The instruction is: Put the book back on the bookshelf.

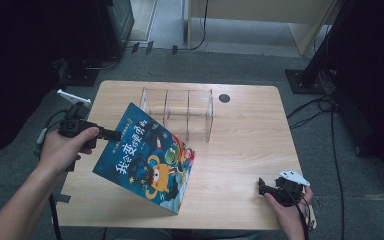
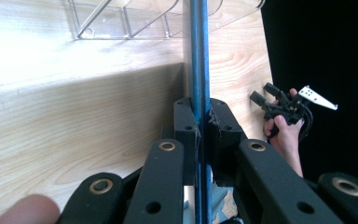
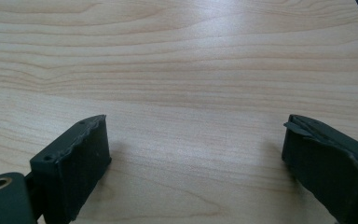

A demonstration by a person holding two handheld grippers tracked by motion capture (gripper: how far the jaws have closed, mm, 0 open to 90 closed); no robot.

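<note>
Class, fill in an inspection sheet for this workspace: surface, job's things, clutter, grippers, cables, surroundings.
Surface: light wooden table, round hole near far edge.
Job's things: blue picture book tilted, one corner low near the table; clear divided rack behind it.
Clutter: nothing seen.
Grippers: left gripper clamped on the book's edge; right gripper open, on or just above bare table.
Cables: black cables on the floor, right.
Surroundings: grey carpet, dark stand base.

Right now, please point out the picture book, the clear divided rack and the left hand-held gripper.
picture book (image 1: pixel 147 161): high view, middle of the blue cover.
clear divided rack (image 1: pixel 186 116): high view, its middle partition.
left hand-held gripper (image 2: pixel 200 122): left gripper view, between its fingertips, shut on the book's edge.
</note>
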